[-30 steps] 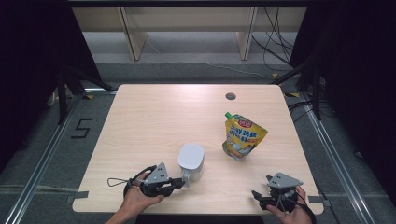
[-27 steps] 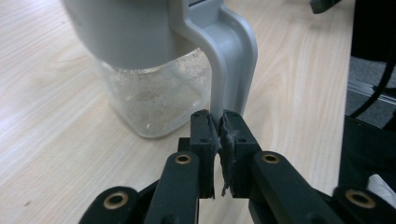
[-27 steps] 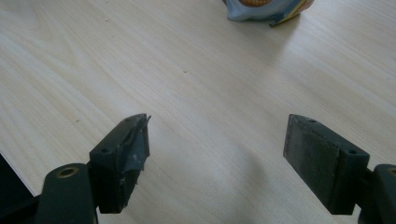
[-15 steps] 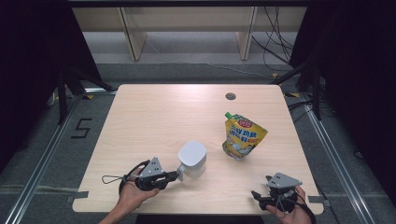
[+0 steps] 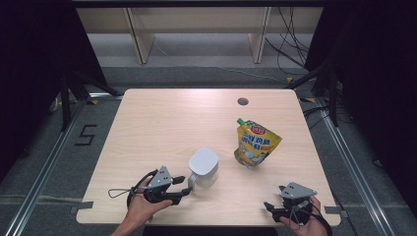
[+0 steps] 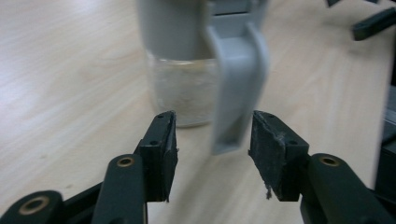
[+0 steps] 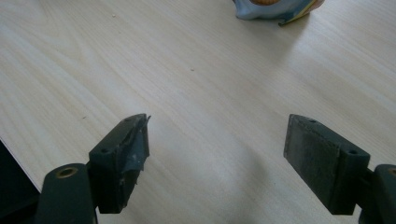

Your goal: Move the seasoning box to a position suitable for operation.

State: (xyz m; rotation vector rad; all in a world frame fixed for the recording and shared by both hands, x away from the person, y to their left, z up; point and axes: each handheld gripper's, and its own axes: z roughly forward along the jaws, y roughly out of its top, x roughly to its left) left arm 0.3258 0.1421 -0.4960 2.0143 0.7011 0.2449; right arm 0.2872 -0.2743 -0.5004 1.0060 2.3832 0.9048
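Tabletop unchanged; left gripper (image 6: 212, 140) jaws just opened around handle (image 6: 236, 88).

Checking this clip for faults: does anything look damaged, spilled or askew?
The right gripper has a frayed, peeling pad. Otherwise nothing stands out: the jug and pouch stand upright, and nothing has spilled.

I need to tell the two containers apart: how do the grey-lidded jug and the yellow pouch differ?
The clear jug with grey lid and handle is rigid and plain; the yellow printed spout pouch is soft and brightly labelled. The jug stands by the left gripper, its handle between the open jaws; the pouch stands apart, untouched. Both are upright on the wooden table.
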